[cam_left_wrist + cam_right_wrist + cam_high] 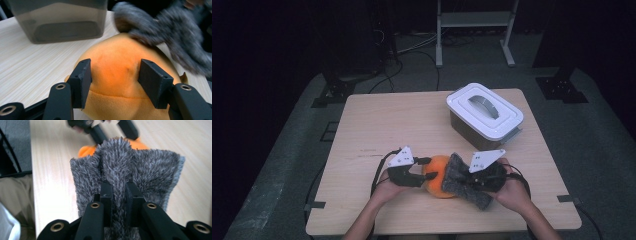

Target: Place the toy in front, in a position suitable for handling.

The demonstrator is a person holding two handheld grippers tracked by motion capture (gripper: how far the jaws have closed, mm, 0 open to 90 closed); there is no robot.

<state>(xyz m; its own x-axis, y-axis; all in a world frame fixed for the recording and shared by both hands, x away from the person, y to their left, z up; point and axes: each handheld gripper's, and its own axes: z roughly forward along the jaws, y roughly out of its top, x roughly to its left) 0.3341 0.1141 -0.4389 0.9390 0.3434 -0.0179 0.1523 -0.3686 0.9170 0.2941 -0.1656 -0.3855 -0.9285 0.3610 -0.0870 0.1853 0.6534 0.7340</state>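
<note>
An orange plush toy lies near the table's front edge. My left gripper comes at it from the left, and its two black pads press into the toy's sides, so it is shut on the toy. A grey fuzzy cloth drapes against the toy's right side. My right gripper is shut on a fold of that cloth, with the pile bunched between its jaws. Past the cloth, the toy peeks out. The cloth rests on the toy's top.
A clear storage box with a white lid and grey handle stands at the back right of the wooden table. In the left gripper view it sits just beyond the toy. Grey floor and a metal frame lie behind the table.
</note>
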